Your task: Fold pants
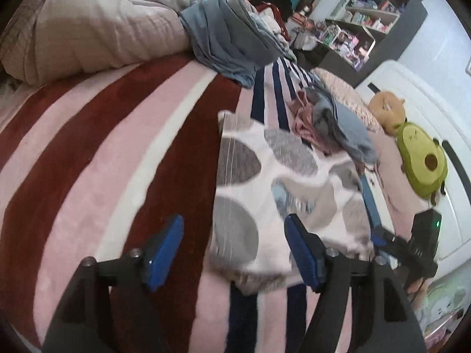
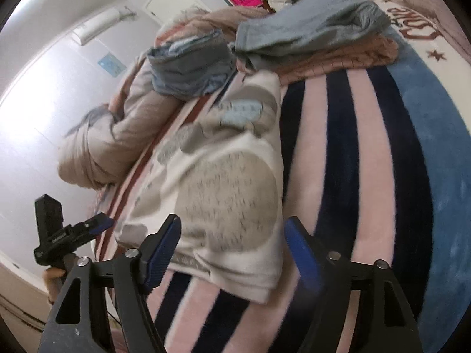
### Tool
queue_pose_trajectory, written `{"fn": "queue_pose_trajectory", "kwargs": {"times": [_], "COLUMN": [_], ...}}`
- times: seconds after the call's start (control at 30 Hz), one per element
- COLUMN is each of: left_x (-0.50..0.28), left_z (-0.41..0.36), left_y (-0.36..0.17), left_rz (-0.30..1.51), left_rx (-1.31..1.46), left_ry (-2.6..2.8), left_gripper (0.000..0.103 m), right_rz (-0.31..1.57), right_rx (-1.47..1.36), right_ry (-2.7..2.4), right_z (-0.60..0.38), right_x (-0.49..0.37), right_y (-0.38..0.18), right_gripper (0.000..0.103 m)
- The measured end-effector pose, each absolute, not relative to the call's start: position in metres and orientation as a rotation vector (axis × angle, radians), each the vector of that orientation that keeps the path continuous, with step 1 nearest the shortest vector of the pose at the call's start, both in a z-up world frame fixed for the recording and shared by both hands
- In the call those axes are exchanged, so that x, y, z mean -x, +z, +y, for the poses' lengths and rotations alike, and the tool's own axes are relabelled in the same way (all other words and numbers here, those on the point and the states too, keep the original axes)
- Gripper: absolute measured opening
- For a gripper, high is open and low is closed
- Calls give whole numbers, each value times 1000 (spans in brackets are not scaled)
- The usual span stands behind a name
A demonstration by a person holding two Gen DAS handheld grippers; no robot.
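White pants with big grey spots [image 1: 265, 194] lie folded on a striped pink blanket [image 1: 97, 158]. My left gripper [image 1: 234, 250] hovers over their near left edge, open, its blue pads clear of the cloth. In the right wrist view the same pants [image 2: 223, 194] stretch away from me. My right gripper [image 2: 232, 253] stands open above their near hem, nothing pinched. The left gripper [image 2: 97, 225] shows at the left of that view, and the right gripper's tip [image 1: 382, 235] shows at the right of the left wrist view.
A beige duvet [image 1: 88, 29] is bunched at the far side. Folded blue-grey clothes [image 1: 235, 44] and a smaller pile of pink and blue clothes [image 1: 332, 123] lie beyond the pants. An avocado plush [image 1: 421, 158] sits by the bed's right edge. Shelves [image 1: 368, 20] stand behind.
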State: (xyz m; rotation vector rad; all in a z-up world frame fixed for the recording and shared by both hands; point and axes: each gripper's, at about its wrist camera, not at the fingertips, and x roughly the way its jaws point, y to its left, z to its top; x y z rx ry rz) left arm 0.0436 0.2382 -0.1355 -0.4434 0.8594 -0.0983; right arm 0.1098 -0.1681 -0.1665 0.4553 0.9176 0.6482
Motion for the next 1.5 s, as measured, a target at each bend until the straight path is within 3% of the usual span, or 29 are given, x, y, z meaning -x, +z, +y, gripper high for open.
{"fn": "queue_pose_trajectory", "kwargs": {"times": [0.17, 0.2, 0.23, 0.3, 0.37, 0.43, 0.53, 0.73, 0.8, 0.87, 0.97, 1.03, 1.13, 1.33, 1.5], "left_x": [-95, -107, -116, -126, -132, -131, -122, -103, -99, -97, -90, -86, -86, -106, -121], "left_z": [226, 225, 223, 220, 216, 210, 206, 203, 203, 208, 222, 229, 229, 225, 231], "left_y": [-164, -172, -178, -184, -186, -185, -176, -170, -171, -172, -170, -165, -155, -160, -178], "left_rz": [932, 948, 959, 960, 972, 980, 948, 965, 975, 977, 967, 956, 919, 931, 983], "left_rx": [424, 450, 482, 524, 532, 530, 514, 454, 432, 402, 423, 454, 431, 410, 414], "left_ry": [-62, -71, -83, -88, -85, -77, -64, -31, -27, 6, 17, -12, -8, -24, 8], "left_gripper": [67, 67, 67, 59, 28, 13, 9, 9, 14, 39, 47, 48, 55, 58, 58], "right_rz": [974, 977, 968, 987, 972, 961, 982, 1005, 1002, 1005, 985, 961, 926, 933, 1018], "right_rx": [-444, -453, -442, -431, -353, -317, -383, -413, -382, -336, -350, -385, -347, -323, -316], "right_ry": [625, 636, 664, 710, 686, 661, 639, 561, 542, 542, 552, 574, 569, 538, 386], "right_z": [-161, -160, -157, -150, -145, -145, -160, -178, -179, -176, -177, -177, -167, -128, -133], "right_x": [-127, -129, -130, -132, -127, -122, -120, -113, -110, -109, -110, -116, -134, -187, -210], "right_y": [-184, -187, -188, -189, -185, -182, -184, -177, -171, -166, -160, -154, -142, -145, -172], "right_gripper": [72, 70, 59, 42, 34, 27, 25, 23, 20, 19, 30, 46, 58, 64, 61]}}
